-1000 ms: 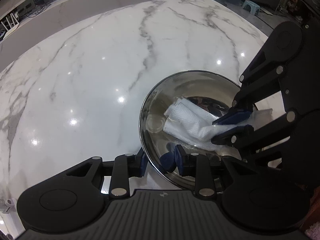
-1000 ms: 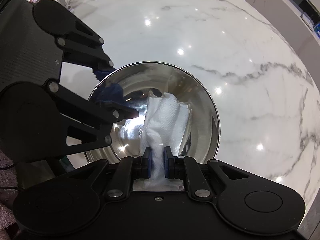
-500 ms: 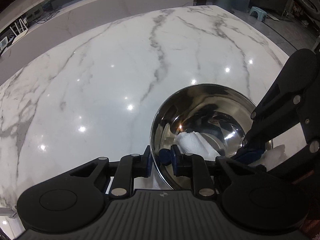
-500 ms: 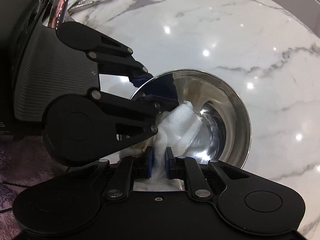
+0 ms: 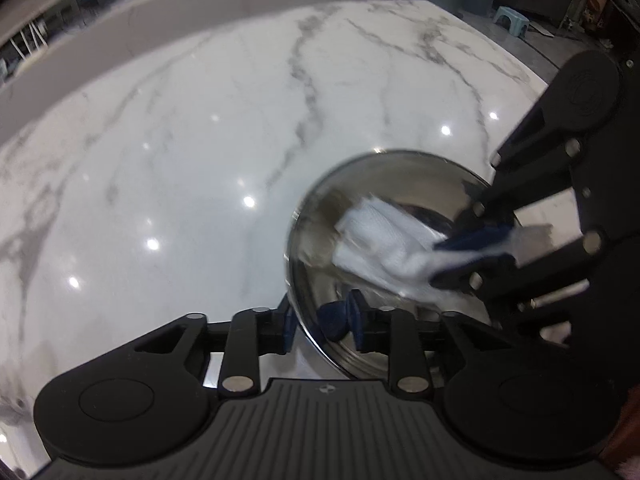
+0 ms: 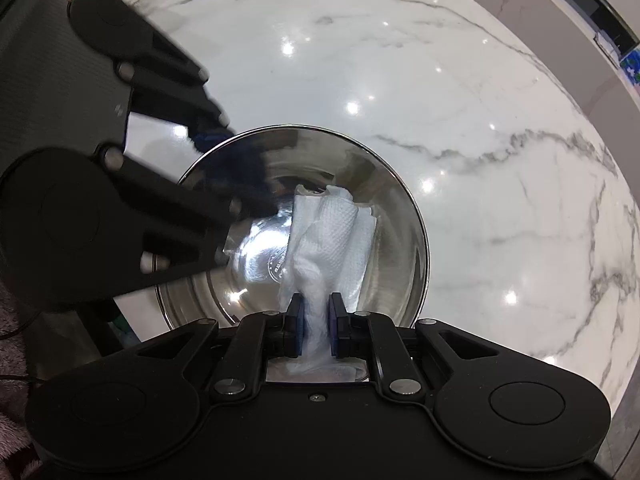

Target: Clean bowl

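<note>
A shiny steel bowl [image 5: 320,216] [image 6: 392,184] stands on the white marble table. My left gripper [image 5: 320,320] is shut on the bowl's near rim, one pad inside and one outside. My right gripper [image 6: 316,320] is shut on a crumpled white paper towel [image 6: 332,232], which lies pressed against the bowl's inner wall. In the left wrist view the towel [image 5: 384,240] shows inside the bowl, with the right gripper [image 5: 472,256] coming in from the right. The left gripper [image 6: 224,168] shows at the bowl's left rim in the right wrist view.
The marble tabletop [image 5: 200,140] spreads wide to the left and beyond the bowl. A grey bench or wall [image 5: 160,28] runs behind the table. Bins and a small stool [image 5: 512,16] stand on the floor at the far right.
The right gripper has pushed the towel from the bowl's near side across toward the middle and far wall. The left gripper has kept its hold on the rim.
</note>
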